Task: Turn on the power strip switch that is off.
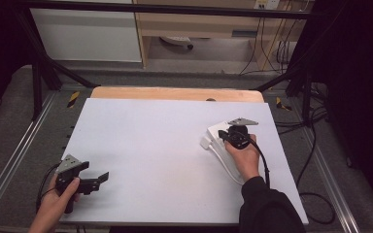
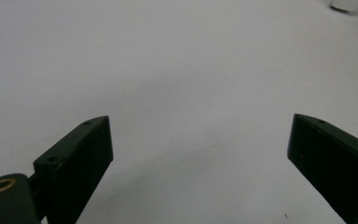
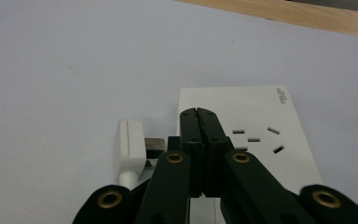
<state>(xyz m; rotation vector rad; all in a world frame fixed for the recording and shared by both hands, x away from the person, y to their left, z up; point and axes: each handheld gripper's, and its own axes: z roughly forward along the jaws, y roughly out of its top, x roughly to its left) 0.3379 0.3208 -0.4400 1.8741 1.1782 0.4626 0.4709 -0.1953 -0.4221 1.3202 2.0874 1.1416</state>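
Resting shut, right claw (image 3: 199, 112) overlies power strip (image 3: 261, 116), print unreadable; left claw (image 2: 200, 140) gapes.

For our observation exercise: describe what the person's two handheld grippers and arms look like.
Both the left gripper and right gripper are black, each topped by a grey three-cornered plate and trailing a black cable. The flat black jaws have small screw holes, with brass-ringed pivots behind. The right arm wears a dark sleeve; the left forearm is bare.
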